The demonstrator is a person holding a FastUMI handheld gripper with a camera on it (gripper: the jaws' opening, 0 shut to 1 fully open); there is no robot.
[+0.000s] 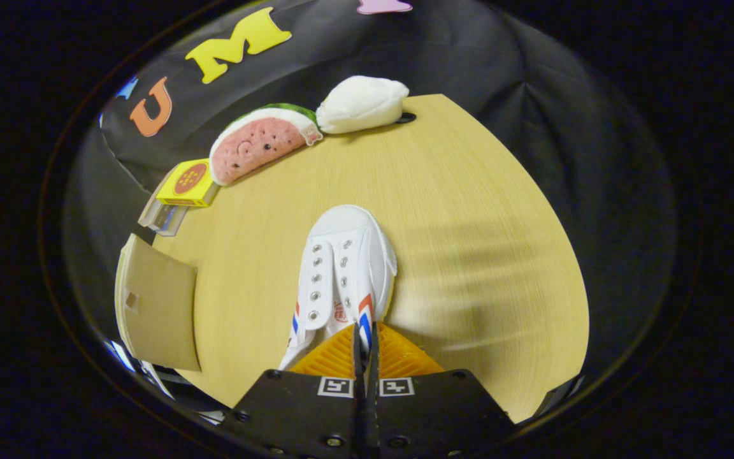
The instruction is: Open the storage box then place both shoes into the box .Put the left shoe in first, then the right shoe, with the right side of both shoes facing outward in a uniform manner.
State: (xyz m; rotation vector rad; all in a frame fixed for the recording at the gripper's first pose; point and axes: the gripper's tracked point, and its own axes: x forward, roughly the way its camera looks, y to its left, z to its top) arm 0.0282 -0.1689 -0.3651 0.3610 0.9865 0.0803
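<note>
A white canvas shoe (345,261) with red and blue side stripes and no laces hangs just ahead of my fingers, toe pointing away over the wooden table (469,210). My gripper (365,335) is shut on the shoe's right side wall near the collar, with both fingers pressed nearly together. To the left, at the table's edge, stands the brown cardboard storage box (160,306); its flap faces me and its inside is hidden.
Along the table's far edge lie a watermelon-slice plush (259,140) and a white plush (362,104). A small yellow box (187,183) sits on a clear case (162,217) at the far left. The right half of the table is bare wood.
</note>
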